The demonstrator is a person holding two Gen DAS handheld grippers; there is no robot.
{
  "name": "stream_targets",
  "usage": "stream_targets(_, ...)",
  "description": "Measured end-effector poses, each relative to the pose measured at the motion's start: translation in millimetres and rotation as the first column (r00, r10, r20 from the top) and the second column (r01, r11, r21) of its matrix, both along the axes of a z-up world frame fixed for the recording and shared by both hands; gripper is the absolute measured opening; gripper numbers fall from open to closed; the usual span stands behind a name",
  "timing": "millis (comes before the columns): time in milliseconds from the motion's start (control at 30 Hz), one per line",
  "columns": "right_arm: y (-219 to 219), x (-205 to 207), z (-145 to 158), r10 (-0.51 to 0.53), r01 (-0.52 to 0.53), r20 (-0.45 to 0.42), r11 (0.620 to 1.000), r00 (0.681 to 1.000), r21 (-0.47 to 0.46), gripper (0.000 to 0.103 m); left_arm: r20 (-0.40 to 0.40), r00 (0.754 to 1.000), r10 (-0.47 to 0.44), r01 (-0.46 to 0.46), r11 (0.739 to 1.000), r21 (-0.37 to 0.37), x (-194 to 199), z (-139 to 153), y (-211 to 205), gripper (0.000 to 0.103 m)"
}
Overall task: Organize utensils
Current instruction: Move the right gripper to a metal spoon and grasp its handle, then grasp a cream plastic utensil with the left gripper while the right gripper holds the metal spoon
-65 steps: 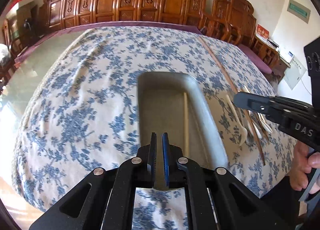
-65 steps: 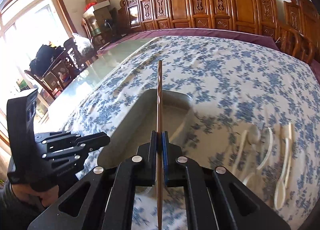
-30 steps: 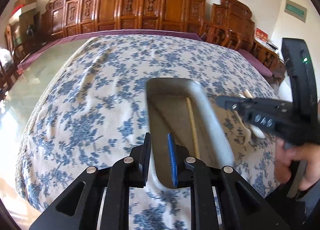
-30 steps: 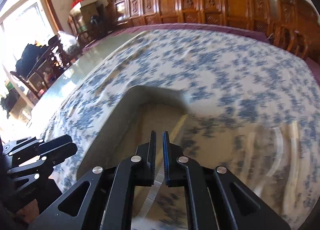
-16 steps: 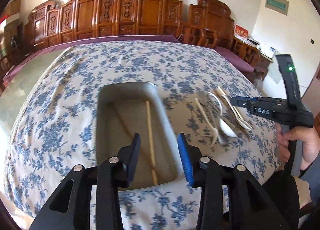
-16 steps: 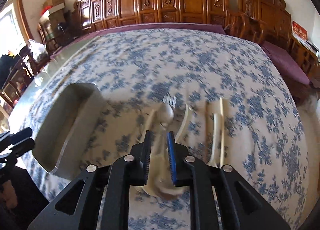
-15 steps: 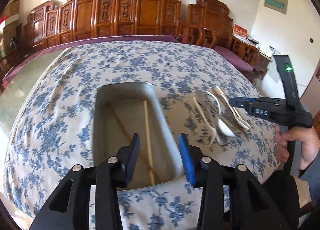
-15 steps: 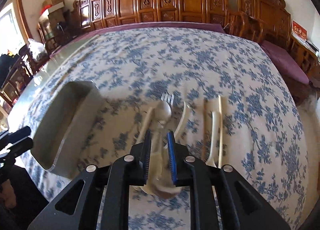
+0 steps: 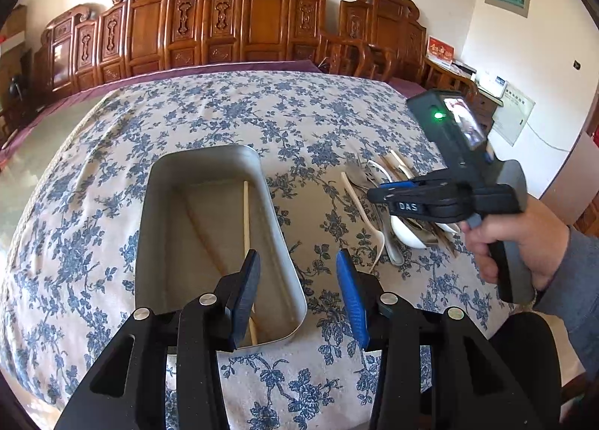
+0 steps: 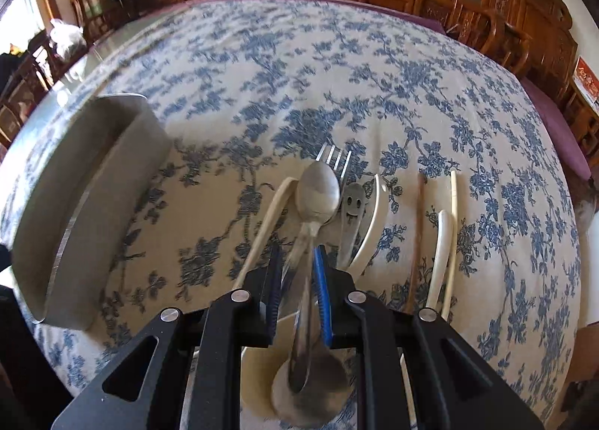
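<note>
A grey metal tray (image 9: 284, 231) lies on the blue-flowered tablecloth; it holds a pale chopstick (image 9: 246, 212) and a darker one (image 9: 202, 231). My left gripper (image 9: 297, 280) is open and empty over the tray's near right corner. To the right lies a heap of utensils (image 9: 389, 205). My right gripper (image 10: 297, 272) (image 9: 378, 196) is low over the heap, its jaws open a little on either side of the handle of a metal spoon (image 10: 318, 194). Around it lie a fork (image 10: 335, 158), a smiley-face utensil (image 10: 352, 205), cream spoons (image 10: 440, 242) and chopsticks (image 10: 417, 227).
The tray also shows at the left of the right wrist view (image 10: 93, 182). Carved wooden chairs (image 9: 262, 25) line the far side of the table. The table's right edge (image 10: 561, 153) drops to a purple bench. A hand (image 9: 516, 239) holds the right gripper.
The right gripper let the brown chopstick go into the tray, swung right and came down over the utensil heap around the metal spoon's handle. The left gripper opened wide.
</note>
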State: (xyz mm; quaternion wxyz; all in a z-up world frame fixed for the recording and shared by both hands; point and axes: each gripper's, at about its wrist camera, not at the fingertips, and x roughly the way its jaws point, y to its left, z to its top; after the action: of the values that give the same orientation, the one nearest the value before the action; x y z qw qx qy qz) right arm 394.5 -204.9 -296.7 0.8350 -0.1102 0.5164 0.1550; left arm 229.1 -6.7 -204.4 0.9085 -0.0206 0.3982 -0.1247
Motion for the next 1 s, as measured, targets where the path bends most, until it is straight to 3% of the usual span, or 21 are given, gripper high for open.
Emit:
stream_targets(300, -12, 8, 2, -0.04, 0.042, -0.035, 0.997, 0.999, 0.059, 0.018, 0.0, 1.0, -0.018, 0.018, 1.0, 0.009, -2, -2, -6, 0.04)
stream_targets(600, -7, 8, -4, -0.001, 0.0, -0.043, 0.999, 0.999, -0.04, 0.014, -0.001, 1.0, -0.024, 0.024, 1.0, 0.019, -1, -3, -11, 0.04)
stream_targets(700, 1, 8, -8, 0.024, -0.027, -0.04, 0.997, 0.999, -0.068, 0.006, -0.003, 1.0, -0.026, 0.026, 0.999, 0.03, -1, -3, -14, 0.04)
stream_targets(1000, -14, -10, 26, 0.024, -0.028, 0.057, 0.998, 0.998, 0.057, 0.005, -0.008, 0.999, -0.035, 0.035, 0.998, 0.047, -2, 1, -31, 0.04)
